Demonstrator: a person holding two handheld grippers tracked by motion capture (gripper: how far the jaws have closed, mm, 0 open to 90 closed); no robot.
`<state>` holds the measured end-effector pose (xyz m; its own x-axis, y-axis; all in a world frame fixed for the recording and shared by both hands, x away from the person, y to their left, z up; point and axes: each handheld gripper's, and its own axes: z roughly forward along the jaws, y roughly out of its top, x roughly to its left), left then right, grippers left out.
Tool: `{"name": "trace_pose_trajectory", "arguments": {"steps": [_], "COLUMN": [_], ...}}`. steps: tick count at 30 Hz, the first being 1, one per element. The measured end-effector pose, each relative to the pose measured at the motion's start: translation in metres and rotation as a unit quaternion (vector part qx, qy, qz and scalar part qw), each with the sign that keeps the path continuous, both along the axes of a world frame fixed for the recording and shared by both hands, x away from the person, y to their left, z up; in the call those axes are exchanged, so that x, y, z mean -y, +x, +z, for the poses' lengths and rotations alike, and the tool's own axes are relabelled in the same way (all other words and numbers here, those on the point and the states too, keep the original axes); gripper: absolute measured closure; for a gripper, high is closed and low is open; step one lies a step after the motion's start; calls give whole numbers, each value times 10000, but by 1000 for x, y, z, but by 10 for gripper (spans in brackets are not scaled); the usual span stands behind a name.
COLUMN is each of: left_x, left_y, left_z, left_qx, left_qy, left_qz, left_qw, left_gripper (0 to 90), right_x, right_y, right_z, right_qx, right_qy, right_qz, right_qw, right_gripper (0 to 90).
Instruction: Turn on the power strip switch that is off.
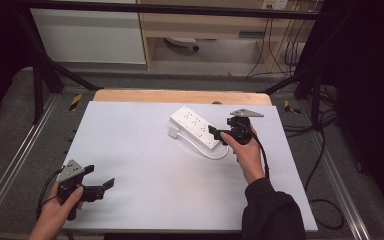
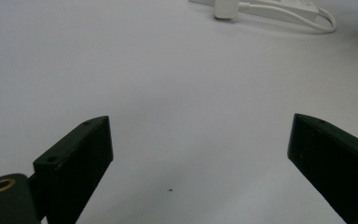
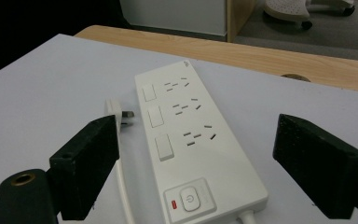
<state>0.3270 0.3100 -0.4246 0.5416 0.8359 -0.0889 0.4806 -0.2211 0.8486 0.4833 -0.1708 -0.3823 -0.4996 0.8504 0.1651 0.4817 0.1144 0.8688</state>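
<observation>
A white power strip (image 1: 195,126) lies flat on the white board, right of centre, with three socket groups, three rocker switches and a round power button (image 3: 190,200) at its near end. Its white cable (image 1: 206,150) loops round to a plug (image 3: 120,113) that lies beside the strip. My right gripper (image 3: 196,140) stands open at the strip's near end with one jaw on each side, pads apart from it. In the high view the right gripper (image 1: 215,132) sits at that end, held by a hand. My left gripper (image 1: 100,176) is open over bare board near the front left.
The white board (image 1: 145,165) rests on a table with a wooden far edge (image 1: 180,96). Black frame bars (image 1: 45,70) rise at the back corners. Dark cables (image 1: 325,150) trail off the right side. The strip's plug (image 2: 225,9) lies far ahead in the left gripper view.
</observation>
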Motion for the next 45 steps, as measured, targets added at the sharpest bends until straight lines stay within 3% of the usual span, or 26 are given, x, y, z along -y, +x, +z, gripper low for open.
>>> {"name": "trace_pose_trajectory", "arguments": {"steps": [3, 12, 16, 20, 29, 40, 45], "left_x": [1, 0, 1, 1, 2, 2, 0], "left_y": [1, 1, 2, 3, 2, 2, 2], "left_z": [0, 0, 0, 1, 0, 0, 0], "left_qx": [3, -11, 1, 16, 8, 0, -7], "left_qy": [11, 6, 27, 56, 61, 116, 86], "left_qz": [-37, -22, -25, -41, -44, -40, 3], "left_qw": [10000, 10000, 10000, 10000, 10000, 9999, 10000], "left_gripper": [67, 67, 67, 67, 67, 67, 67], "right_x": [-1, -3, -7, -5, -9, -20, -27], "right_y": [7, 25, 32, 38, 41, 40, 38], "right_z": [-3, -8, -13, -17, -19, -21, -24], "right_qx": [-45, -212, -259, -333, -360, -201, -216], "right_qy": [-162, -76, -184, 27, 102, 14, 186], "right_qz": [-3, -144, -134, -182, -171, -51, 112], "right_qw": [9999, 9996, 9994, 9993, 9992, 9998, 9995], "right_gripper": [148, 161, 169, 203, 377, 665, 818]}}
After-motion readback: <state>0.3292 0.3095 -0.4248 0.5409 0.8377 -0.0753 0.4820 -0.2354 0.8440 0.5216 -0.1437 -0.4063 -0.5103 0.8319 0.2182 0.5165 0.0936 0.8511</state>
